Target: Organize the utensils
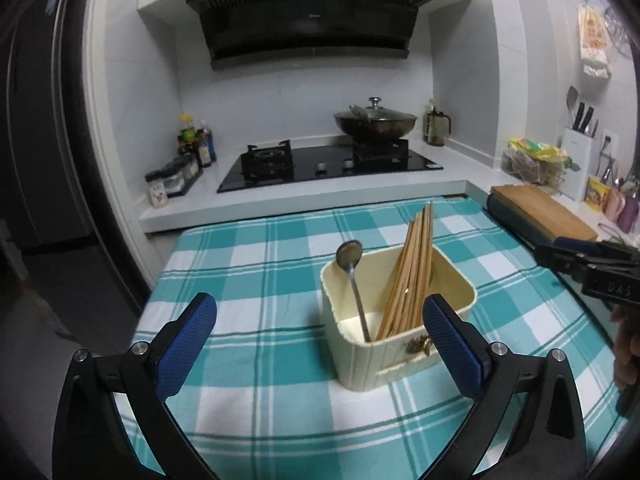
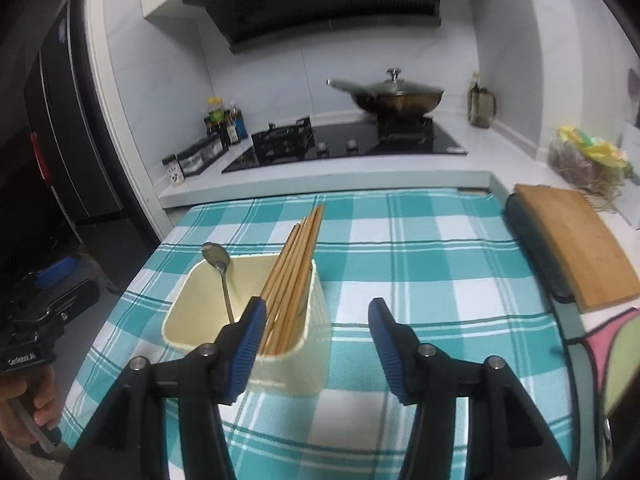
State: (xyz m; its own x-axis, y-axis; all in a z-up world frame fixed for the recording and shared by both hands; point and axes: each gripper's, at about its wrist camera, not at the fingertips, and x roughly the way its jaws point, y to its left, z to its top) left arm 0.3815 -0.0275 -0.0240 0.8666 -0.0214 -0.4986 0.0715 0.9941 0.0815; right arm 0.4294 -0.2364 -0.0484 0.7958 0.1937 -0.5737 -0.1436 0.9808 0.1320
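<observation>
A cream rectangular utensil holder (image 1: 404, 354) (image 2: 296, 368) stands on the teal checked cloth. Inside it lean a metal spoon (image 1: 352, 272) (image 2: 222, 276) and a bundle of wooden chopsticks (image 1: 412, 276) (image 2: 296, 268). My left gripper (image 1: 320, 344) hovers just in front of the holder, jaws wide open, nothing between the blue pads. My right gripper (image 2: 318, 340) is open too and holds nothing; its left pad overlaps the holder's near edge in the picture. At the right edge of the left wrist view the right gripper (image 1: 592, 276) shows, held by a hand.
A wooden cutting board (image 2: 576, 240) (image 1: 544, 212) lies at the table's right edge. Behind the table runs a white counter with a gas hob (image 1: 332, 164), a lidded wok (image 1: 374, 122), sauce bottles (image 1: 196, 140) and a knife block (image 1: 576, 160). A dark fridge stands at left.
</observation>
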